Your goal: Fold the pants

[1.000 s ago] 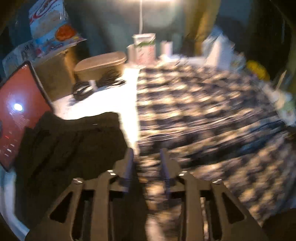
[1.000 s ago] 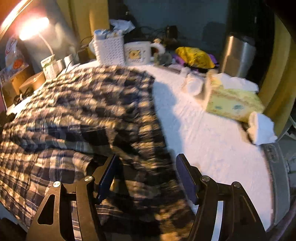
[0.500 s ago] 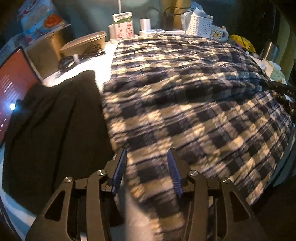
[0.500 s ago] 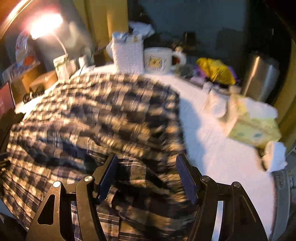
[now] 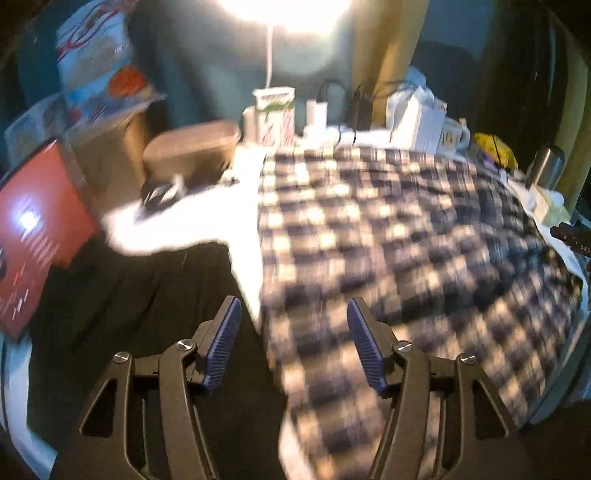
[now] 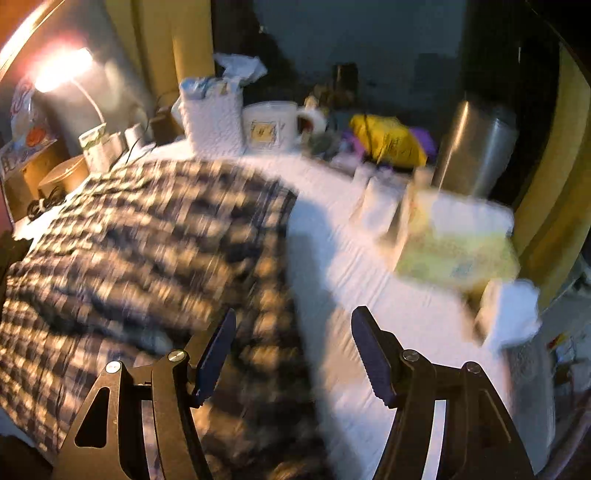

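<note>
Lamplit and cluttered, the white-covered table (image 6: 369, 280) carries everything. Left gripper (image 5: 291, 345) and right gripper (image 6: 291, 356) both gape wide, holding nothing, over the near edge of the plaid pants (image 5: 399, 236) spread flat; a black garment (image 5: 129, 314) lies alongside. Judging so, a fold is between grips; next, pinch an edge.

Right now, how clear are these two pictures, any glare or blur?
Left wrist view: the lamp blows out the top, and the plaid pants are motion-smeared. Right wrist view: lamp glare at upper left, the yellow box is blurred; the tongs stay sharp.
</note>
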The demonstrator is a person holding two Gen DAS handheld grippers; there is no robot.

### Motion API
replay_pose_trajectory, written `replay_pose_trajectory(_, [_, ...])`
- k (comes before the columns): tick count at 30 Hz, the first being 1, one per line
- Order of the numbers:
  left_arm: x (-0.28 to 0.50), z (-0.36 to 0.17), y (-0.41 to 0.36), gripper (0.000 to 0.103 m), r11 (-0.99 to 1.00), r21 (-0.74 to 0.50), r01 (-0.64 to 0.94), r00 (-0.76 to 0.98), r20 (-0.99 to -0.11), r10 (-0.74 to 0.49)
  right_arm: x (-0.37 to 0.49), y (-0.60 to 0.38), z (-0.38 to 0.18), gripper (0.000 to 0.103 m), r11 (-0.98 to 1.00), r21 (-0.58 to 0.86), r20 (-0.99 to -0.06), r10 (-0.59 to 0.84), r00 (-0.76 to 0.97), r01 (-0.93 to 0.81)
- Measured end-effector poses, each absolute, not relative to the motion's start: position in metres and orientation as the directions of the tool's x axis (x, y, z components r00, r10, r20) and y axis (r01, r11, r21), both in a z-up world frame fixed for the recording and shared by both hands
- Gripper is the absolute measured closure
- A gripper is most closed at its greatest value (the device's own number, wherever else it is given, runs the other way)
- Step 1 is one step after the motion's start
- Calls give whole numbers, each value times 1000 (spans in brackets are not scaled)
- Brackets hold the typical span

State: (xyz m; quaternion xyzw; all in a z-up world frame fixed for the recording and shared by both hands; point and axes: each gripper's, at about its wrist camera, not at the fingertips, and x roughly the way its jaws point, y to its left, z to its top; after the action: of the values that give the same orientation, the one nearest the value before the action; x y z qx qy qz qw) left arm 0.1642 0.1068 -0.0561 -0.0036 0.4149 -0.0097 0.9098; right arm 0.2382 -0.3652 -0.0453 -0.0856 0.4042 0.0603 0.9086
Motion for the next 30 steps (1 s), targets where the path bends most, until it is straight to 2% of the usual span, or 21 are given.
replay_pose_trajectory(7, [247,-72,99,42,997,-55,50,637,-768,-74,317,-352,-25,36,968,-114,-701,80,709,-222])
replay_pose_trajectory(17, [294,-106,106,42,994,-107,3,592,-801,-88,412,-333,-84,36,959,-18,-826,146,545,-284])
replay_pose_trajectory(19, [298,-113,106,42,996,-94,-7,570,-818,-73,415,-327,-93,43,954,-38,-835,133,534,-297])
replay_pose_trajectory(20, [300,-117,106,42,996,-90,-6,563,-823,-71,415,-323,-93,61,950,-70,-822,117,557,-304])
replay_pose_trajectory(21, [300,-118,105,42,997,-74,0,568,-821,-61,416,-321,-93,71,945,-77,-819,121,561,-317])
replay_pose_trajectory(26, [304,-120,105,42,999,-41,1,567,-823,-34,432,-319,-86,75,941,-184,-786,33,618,-285])
replay_pose_trajectory(30, [310,-121,107,42,999,-28,-15,566,-825,-15,449,-328,-82,75,948,-190,-777,15,630,-256])
